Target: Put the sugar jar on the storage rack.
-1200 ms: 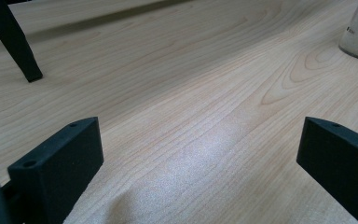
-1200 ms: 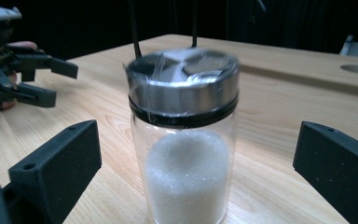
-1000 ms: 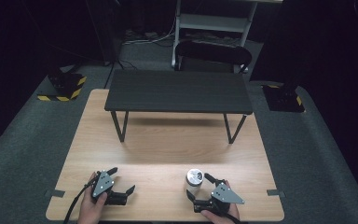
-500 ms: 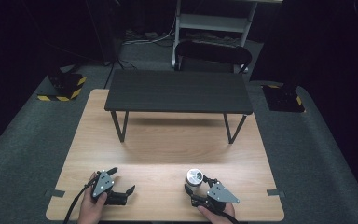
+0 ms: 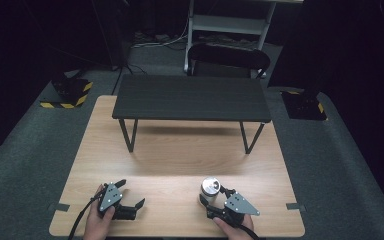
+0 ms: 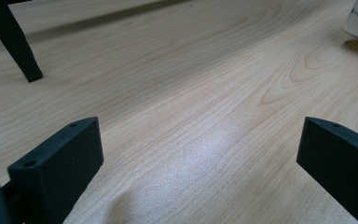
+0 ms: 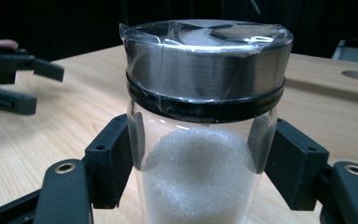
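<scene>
The jar (image 7: 205, 130) is clear glass w/ a metal lid (image 7: 207, 56), the lid wrapped in clear film and ringed below by a black band. White grains are seen inside, filling the lower part. The jar stands upright on the worktop (image 5: 180, 155), at the near edge, right of centre.

The right tool (image 5: 214, 196) is clamped on the jar: its jaws have just been closing, and in the right gripper view a black pad is pressed against the glass on each side, below the lid. The tool is held by a hand (image 5: 232, 225) entering from the bottom of the high view.

The left tool (image 5: 130, 194) is kept well apart from the jar, near the worktop's front left. Its jaws are set wide w/ nothing between them; bare wood grain is seen in the gap in the left gripper view. The tool is gripped by the other hand (image 5: 100, 222), and a cable (image 5: 77, 225) trails from it.

Farther back, a small black table (image 5: 190, 97) w/ thin legs is set across the worktop. Behind the worktop, on the floor, a black chair (image 5: 228, 55) is placed.
</scene>
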`<state>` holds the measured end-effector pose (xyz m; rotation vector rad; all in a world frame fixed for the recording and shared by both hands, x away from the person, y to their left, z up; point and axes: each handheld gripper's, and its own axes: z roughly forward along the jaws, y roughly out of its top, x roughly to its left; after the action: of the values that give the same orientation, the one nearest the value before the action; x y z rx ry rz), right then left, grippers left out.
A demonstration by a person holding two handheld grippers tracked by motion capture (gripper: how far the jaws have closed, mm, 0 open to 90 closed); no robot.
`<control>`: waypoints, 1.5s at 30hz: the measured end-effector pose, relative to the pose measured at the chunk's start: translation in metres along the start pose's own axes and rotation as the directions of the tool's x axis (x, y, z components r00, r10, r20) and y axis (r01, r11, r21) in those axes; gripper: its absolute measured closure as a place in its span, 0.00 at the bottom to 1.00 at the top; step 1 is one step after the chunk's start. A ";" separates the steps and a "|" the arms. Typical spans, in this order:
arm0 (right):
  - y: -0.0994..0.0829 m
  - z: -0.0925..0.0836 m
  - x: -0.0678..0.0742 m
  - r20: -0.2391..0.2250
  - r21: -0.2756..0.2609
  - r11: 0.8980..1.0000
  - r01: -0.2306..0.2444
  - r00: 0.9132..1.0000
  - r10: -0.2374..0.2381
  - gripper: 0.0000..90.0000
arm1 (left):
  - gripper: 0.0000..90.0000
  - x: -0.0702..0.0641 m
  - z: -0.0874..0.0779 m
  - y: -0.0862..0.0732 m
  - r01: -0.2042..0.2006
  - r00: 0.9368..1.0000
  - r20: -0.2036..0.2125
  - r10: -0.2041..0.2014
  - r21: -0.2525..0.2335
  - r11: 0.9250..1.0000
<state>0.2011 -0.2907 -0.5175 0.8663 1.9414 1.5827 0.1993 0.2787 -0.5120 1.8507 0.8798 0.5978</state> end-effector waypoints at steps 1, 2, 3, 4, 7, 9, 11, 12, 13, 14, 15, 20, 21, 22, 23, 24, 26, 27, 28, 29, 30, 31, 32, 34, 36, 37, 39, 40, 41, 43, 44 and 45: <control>0.002 0.000 0.000 0.005 -0.003 1.000 -0.002 1.000 0.002 0.35 | 0.01 0.000 0.000 0.000 0.000 1.000 0.000 0.000 0.000 1.000; 0.002 0.000 0.000 0.005 -0.003 1.000 -0.002 1.000 0.002 0.35 | 0.00 0.000 0.000 0.000 0.000 1.000 0.000 0.000 0.000 1.000; 0.007 -0.001 -0.001 0.013 -0.001 1.000 -0.002 1.000 0.002 0.35 | 0.00 0.000 0.000 0.000 -0.001 1.000 0.000 0.001 0.000 1.000; 0.010 -0.002 -0.001 0.017 -0.001 1.000 -0.006 1.000 0.006 0.35 | 0.00 0.000 0.000 0.000 -0.001 1.000 0.001 0.001 0.000 1.000; 0.015 -0.002 -0.003 0.025 -0.003 1.000 -0.014 1.000 0.014 0.35 | 0.00 0.000 0.000 0.000 -0.002 1.000 0.001 0.002 -0.001 1.000; 0.023 -0.002 -0.004 0.039 -0.001 1.000 -0.013 0.999 0.013 0.35 | 0.00 0.000 0.000 0.000 -0.003 1.000 0.002 0.003 0.000 1.000; 0.030 -0.001 -0.006 0.045 0.003 1.000 -0.016 0.999 0.016 0.35 | 0.00 0.000 0.000 0.000 -0.002 1.000 0.003 0.002 0.000 1.000; 0.034 -0.001 -0.008 0.046 0.002 1.000 -0.017 0.999 0.017 0.35 | 0.00 0.000 0.000 0.000 -0.002 1.000 0.003 0.002 0.000 1.000; 0.037 -0.001 -0.009 0.047 0.001 1.000 -0.014 0.999 0.014 0.35 | 0.00 0.000 0.000 0.000 -0.002 1.000 0.003 0.002 0.000 1.000; 0.043 0.000 -0.009 0.049 0.000 1.000 -0.011 0.999 0.011 0.35 | 0.01 0.000 0.000 0.000 -0.003 1.000 0.003 0.003 0.000 1.000; 0.046 0.000 -0.010 0.050 -0.001 1.000 -0.008 0.999 0.008 0.35 | 0.01 0.000 0.000 0.000 -0.003 1.000 0.003 0.003 0.000 1.000; 0.071 0.002 -0.014 0.056 -0.013 1.000 -0.002 0.998 0.003 0.35 | 0.01 0.000 0.000 0.000 -0.004 1.000 0.003 0.004 0.000 1.000; 0.076 0.003 -0.015 0.057 -0.018 1.000 0.000 0.998 0.001 0.35 | 0.00 0.000 0.000 0.000 -0.004 1.000 0.002 0.004 0.000 1.000; 0.076 0.003 -0.015 0.057 -0.018 1.000 0.000 0.998 0.001 0.35 | 0.01 0.000 0.000 0.000 -0.004 1.000 0.002 0.004 0.000 1.000; 0.086 0.005 -0.016 0.062 -0.025 1.000 0.007 0.998 -0.005 0.35 | 0.00 0.000 0.000 0.000 -0.004 1.000 0.003 0.004 0.000 1.000; 0.092 0.005 -0.017 0.062 -0.025 1.000 0.010 0.998 -0.009 0.35 | 0.00 0.000 0.000 0.000 -0.004 1.000 0.003 0.004 0.000 1.000; 0.102 0.007 -0.019 0.063 -0.030 0.999 0.012 0.998 -0.010 0.35 | 0.01 0.000 0.000 0.000 -0.004 1.000 0.004 0.004 0.000 1.000; 0.106 0.008 -0.019 0.064 -0.031 0.999 0.013 0.998 -0.011 0.35 | 0.01 0.000 0.000 0.000 -0.004 1.000 0.004 0.004 0.000 1.000; 0.113 0.010 -0.020 0.066 -0.034 0.999 0.013 0.998 -0.010 0.35 | 0.01 0.000 0.000 0.000 -0.004 1.000 0.004 0.004 0.000 1.000; 0.116 0.011 -0.021 0.067 -0.037 0.999 0.014 0.998 -0.011 0.35 | 0.00 0.000 0.000 0.000 -0.003 1.000 0.005 0.003 -0.001 1.000; 0.123 0.013 -0.022 0.069 -0.040 0.999 0.013 0.998 -0.010 0.35 | 0.01 0.000 0.000 0.000 -0.003 1.000 0.005 0.003 -0.001 1.000; 0.126 0.014 -0.023 0.071 -0.040 0.999 0.014 0.997 -0.011 0.35 | 0.00 0.001 0.000 0.000 -0.003 1.000 0.006 0.003 -0.001 1.000; 0.126 0.014 -0.023 0.071 -0.040 0.999 0.014 0.997 -0.011 0.35 | 0.00 0.001 0.000 0.000 -0.003 1.000 0.006 0.003 -0.001 1.000; 0.138 0.018 -0.025 0.075 -0.051 0.999 0.016 0.997 -0.013 0.35 | 0.01 0.001 0.000 0.000 -0.003 1.000 0.006 0.003 -0.001 1.000; 0.150 0.022 -0.028 0.075 -0.062 0.998 0.013 0.997 -0.008 0.35 | 0.00 0.001 0.000 0.000 -0.003 1.000 0.007 0.003 0.000 1.000; 0.153 0.023 -0.029 0.078 -0.065 0.998 0.015 0.997 -0.010 0.35 | 0.01 0.001 0.000 0.000 -0.003 1.000 0.008 0.003 0.000 1.000; 0.161 0.027 -0.031 0.082 -0.071 0.997 0.016 0.997 -0.010 0.35 | 0.00 0.001 0.000 0.000 -0.003 1.000 0.008 0.003 0.000 1.000; 0.166 0.029 -0.033 0.084 -0.076 0.997 0.009 0.996 -0.003 0.35 | 0.00 0.001 0.000 0.000 -0.003 1.000 0.008 0.003 0.000 1.000; 0.168 0.030 -0.034 0.086 -0.079 0.997 0.006 0.996 0.001 0.35 | 0.00 0.001 0.000 0.000 -0.004 1.000 0.009 0.004 0.000 1.000; 0.175 0.033 -0.037 0.090 -0.081 0.997 0.002 0.996 0.006 0.35 | 0.01 0.001 0.000 0.000 -0.003 1.000 0.009 0.003 0.000 1.000; 0.175 0.033 -0.037 0.090 -0.081 0.997 0.002 0.996 0.006 0.35 | 0.00 0.001 0.000 0.000 -0.003 1.000 0.009 0.003 0.000 1.000; 0.182 0.036 -0.039 0.099 -0.083 0.997 0.003 0.995 0.005 0.35 | 0.00 0.001 0.000 0.000 -0.003 1.000 0.010 0.003 0.000 1.000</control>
<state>0.2842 -0.2717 -0.3482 0.8943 1.7946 1.5784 0.1999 0.2797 -0.5119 1.8541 0.8707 0.5900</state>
